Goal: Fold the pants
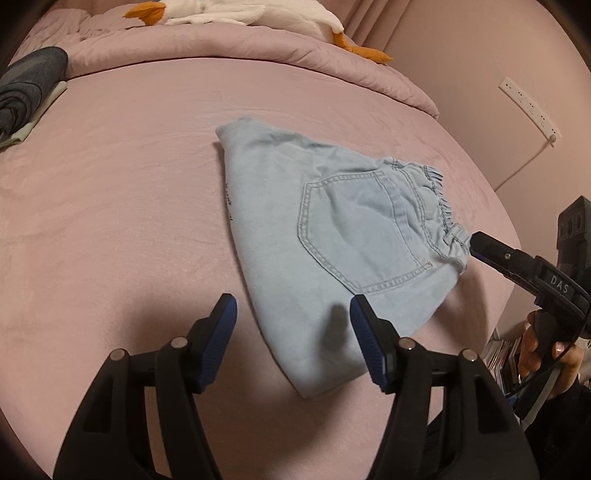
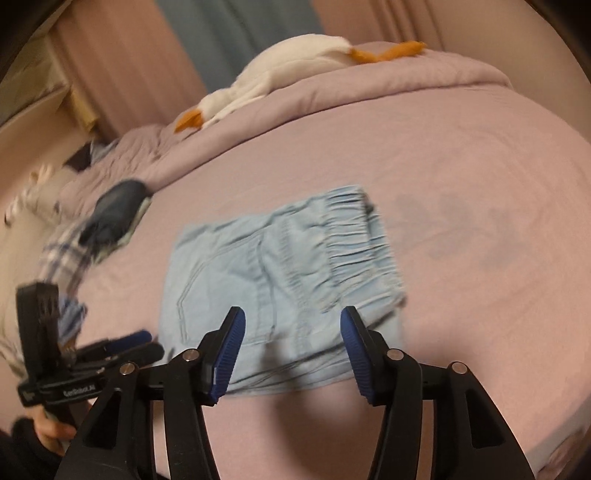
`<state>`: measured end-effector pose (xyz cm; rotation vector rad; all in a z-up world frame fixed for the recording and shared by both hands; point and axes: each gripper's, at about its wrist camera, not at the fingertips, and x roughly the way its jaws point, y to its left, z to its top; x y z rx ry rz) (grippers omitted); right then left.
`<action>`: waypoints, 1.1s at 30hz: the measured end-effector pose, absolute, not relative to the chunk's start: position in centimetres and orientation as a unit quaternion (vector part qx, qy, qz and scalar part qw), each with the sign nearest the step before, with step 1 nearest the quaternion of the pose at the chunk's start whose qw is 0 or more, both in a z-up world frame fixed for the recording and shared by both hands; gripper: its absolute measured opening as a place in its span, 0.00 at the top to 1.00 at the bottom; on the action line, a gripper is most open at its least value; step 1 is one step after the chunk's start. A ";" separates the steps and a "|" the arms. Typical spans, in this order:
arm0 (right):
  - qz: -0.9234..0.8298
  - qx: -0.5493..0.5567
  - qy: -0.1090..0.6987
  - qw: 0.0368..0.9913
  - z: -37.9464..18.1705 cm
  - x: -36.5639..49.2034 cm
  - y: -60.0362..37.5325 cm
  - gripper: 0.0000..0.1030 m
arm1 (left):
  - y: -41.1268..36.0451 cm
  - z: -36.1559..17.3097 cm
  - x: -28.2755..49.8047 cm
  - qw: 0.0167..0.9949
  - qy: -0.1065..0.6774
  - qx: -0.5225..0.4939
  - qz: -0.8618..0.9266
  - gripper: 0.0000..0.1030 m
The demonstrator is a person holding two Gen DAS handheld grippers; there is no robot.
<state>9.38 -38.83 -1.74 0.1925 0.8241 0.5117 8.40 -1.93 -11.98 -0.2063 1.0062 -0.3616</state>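
Note:
Light-blue denim pants point(image 1: 332, 240) lie folded into a compact bundle on the pink bed sheet point(image 1: 110, 221), back pocket up and elastic waistband to the right. My left gripper point(image 1: 293, 310) is open just over the bundle's near corner, with nothing pressed between its blue pads. In the right wrist view the pants point(image 2: 280, 266) are blurred, and my right gripper point(image 2: 293, 325) is open above their near edge, holding nothing. The right gripper point(image 1: 484, 245) also shows in the left wrist view, its tip beside the waistband. The left gripper point(image 2: 147, 344) appears at the lower left of the right wrist view.
A white plush goose point(image 1: 221, 11) with orange feet lies on the bunched duvet point(image 1: 207, 51) at the far end of the bed. A folded dark garment point(image 1: 26, 88) sits at the far left. A power strip point(image 1: 528, 107) hangs on the wall to the right. Plaid cloth point(image 2: 66, 251) lies near the bed's left edge.

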 end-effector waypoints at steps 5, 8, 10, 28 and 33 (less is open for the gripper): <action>0.234 0.122 0.405 0.875 -2.2 10.2 -40.2 0.43 | -1.5 -12.3 8.7 0.854 0.482 -0.103 -0.169 0.39; 0.240 0.139 0.415 0.866 -2.7 10.7 -40.5 0.41 | -1.4 -12.4 8.9 0.850 0.486 -0.109 -0.170 0.39; 0.238 0.150 0.423 0.861 -3.1 11.0 -40.7 0.38 | -1.3 -12.6 9.1 0.847 0.490 -0.117 -0.173 0.39; 0.272 0.141 0.489 0.817 -4.9 15.7 -38.4 0.27 | -2.2 -13.8 11.7 0.828 0.503 -0.143 -0.201 0.35; 0.278 0.148 0.497 0.809 -4.7 15.8 -39.5 0.27 | -1.5 -14.0 11.9 0.823 0.502 -0.159 -0.212 0.34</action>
